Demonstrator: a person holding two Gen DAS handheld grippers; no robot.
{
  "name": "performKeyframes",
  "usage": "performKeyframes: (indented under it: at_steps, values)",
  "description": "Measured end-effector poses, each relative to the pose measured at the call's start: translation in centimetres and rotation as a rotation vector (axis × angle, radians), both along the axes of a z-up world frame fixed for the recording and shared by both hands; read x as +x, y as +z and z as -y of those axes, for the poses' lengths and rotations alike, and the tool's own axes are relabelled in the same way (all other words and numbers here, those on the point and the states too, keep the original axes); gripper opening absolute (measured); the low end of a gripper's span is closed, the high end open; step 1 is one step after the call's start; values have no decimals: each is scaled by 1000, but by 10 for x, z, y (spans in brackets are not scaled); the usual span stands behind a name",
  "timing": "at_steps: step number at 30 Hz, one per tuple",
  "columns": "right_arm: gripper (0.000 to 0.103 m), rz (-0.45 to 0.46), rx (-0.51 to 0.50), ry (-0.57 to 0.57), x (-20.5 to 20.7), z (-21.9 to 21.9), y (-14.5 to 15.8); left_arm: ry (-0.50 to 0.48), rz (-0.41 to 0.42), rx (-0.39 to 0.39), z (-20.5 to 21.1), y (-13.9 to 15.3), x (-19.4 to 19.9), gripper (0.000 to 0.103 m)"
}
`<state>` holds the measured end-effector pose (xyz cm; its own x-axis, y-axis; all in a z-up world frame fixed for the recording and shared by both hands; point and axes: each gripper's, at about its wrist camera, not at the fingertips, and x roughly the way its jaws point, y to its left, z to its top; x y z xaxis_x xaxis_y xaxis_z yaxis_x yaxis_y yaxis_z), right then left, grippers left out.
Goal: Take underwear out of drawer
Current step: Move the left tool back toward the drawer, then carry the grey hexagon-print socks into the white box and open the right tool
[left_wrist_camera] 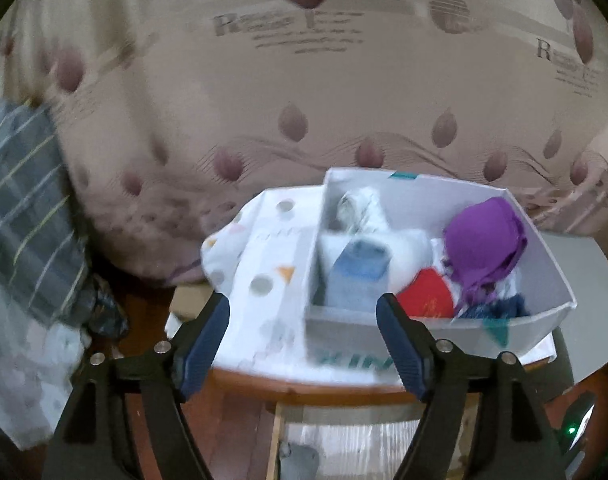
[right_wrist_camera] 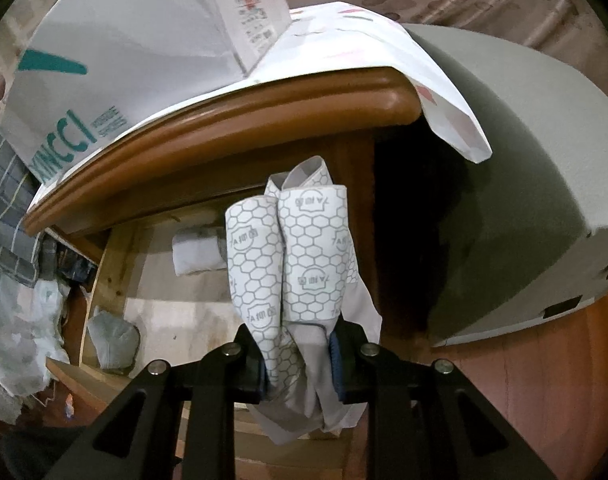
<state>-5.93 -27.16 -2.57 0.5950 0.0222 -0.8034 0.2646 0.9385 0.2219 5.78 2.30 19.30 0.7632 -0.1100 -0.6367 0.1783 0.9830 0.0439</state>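
Note:
My right gripper (right_wrist_camera: 299, 360) is shut on a rolled pair of white underwear (right_wrist_camera: 304, 248) with a grey honeycomb print, held up over the open wooden drawer (right_wrist_camera: 115, 248). A folded white piece (right_wrist_camera: 195, 254) and a grey piece (right_wrist_camera: 111, 340) lie inside the drawer. My left gripper (left_wrist_camera: 304, 312) stands open with nothing between its fingers, in front of a white box (left_wrist_camera: 544, 248) on the wooden cabinet top (left_wrist_camera: 304, 390). The box holds a purple bra (left_wrist_camera: 484, 236), a red piece (left_wrist_camera: 424, 296), a light blue piece (left_wrist_camera: 360, 276) and other garments.
A patterned mattress (left_wrist_camera: 304, 80) stands upright behind the cabinet. A grey checked cloth (left_wrist_camera: 19, 200) hangs at the left. A white dotted sheet (left_wrist_camera: 263, 240) lies under the box. A grey curved object (right_wrist_camera: 524, 160) sits to the right of the cabinet.

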Motion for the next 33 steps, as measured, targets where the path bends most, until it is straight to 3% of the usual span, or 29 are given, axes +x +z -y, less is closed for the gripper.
performKeyframes:
  at_steps: [10,18,26,33]
  values:
    - [23,55,-45,12,-8,-9,16,149,-81,-11,-43,-90,-18,78]
    - [23,38,-81,-23,-14,-7,41,283,-78,9,-68,-133,-20,83]
    - [23,94,-174,3,-20,-11,104,378,-124,43,-89,-159,-14,85]
    - [23,179,-212,34,-4,-15,177,420,-138,63,-101,-162,-11,85]
